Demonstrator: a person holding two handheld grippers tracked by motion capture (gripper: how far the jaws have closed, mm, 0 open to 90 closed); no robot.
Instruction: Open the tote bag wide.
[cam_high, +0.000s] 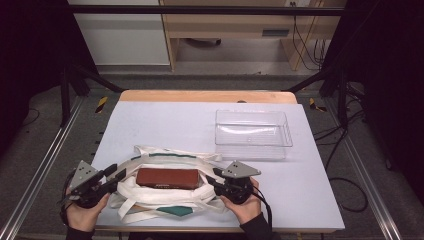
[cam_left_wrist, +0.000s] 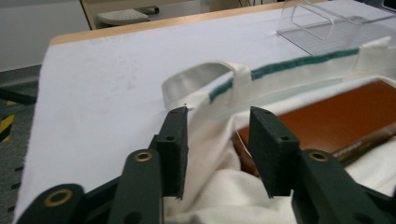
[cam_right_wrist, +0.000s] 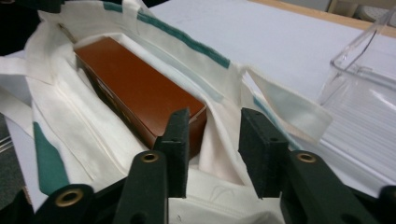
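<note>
The box (cam_high: 168, 178) lies inside the bag (cam_high: 165, 200) near the tabletop's (cam_high: 165, 125) front edge, long axis running hand to hand; left gripper (cam_left_wrist: 218, 154) and right gripper (cam_right_wrist: 212, 151) flank it, jaws parted around bag rims; the right looks nearer.

High view: fixed above the near edge of the table (cam_high: 165, 120), facing forward and down; covers the whole top, the floor beyond at 12 o'clock, and both hands at 6 o'clock.
Left gripper view: mounted on the left gripper (cam_left_wrist: 219, 154), low and close, facing along the jaws toward 1 o'clock across the bag (cam_left_wrist: 210, 196).
Right gripper view: mounted on the right gripper (cam_right_wrist: 215, 154), low and close, facing along the jaws toward 10 o'clock into the bag.
Shared: all three take in the bag, the brown box (cam_high: 167, 178) and the clear tray (cam_high: 252, 131).
</note>
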